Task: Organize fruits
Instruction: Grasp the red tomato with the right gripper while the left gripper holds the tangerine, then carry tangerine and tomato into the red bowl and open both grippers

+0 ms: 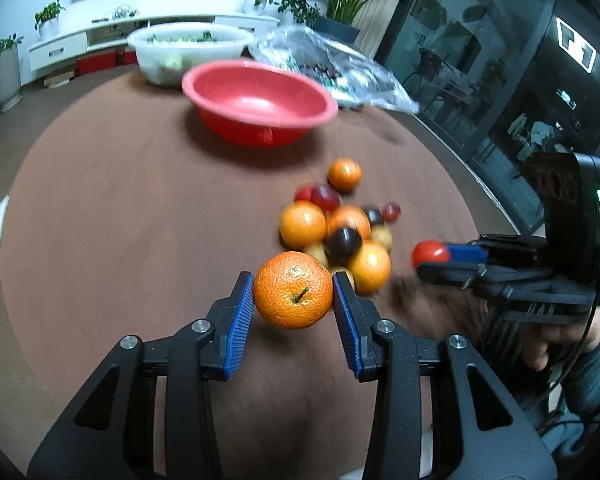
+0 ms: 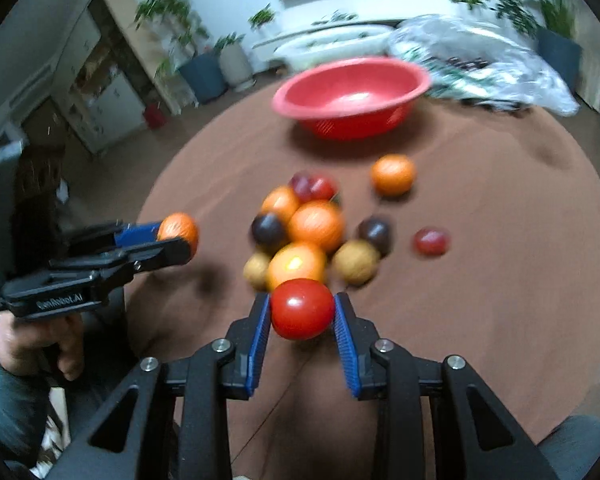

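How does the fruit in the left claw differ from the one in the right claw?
The orange in the left claw is orange, dimpled and has a stem nub; the red fruit in the right claw is red, smooth and glossy. The orange looks larger. Both are round and clamped between blue pads, above the brown table.

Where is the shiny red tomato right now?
The red tomato is clamped between the blue pads of the right gripper, lifted just in front of the fruit pile on the brown table. In the left wrist view it shows at the right.

Dim indoor light, motion blur esp. right view, fisheye edges dark.
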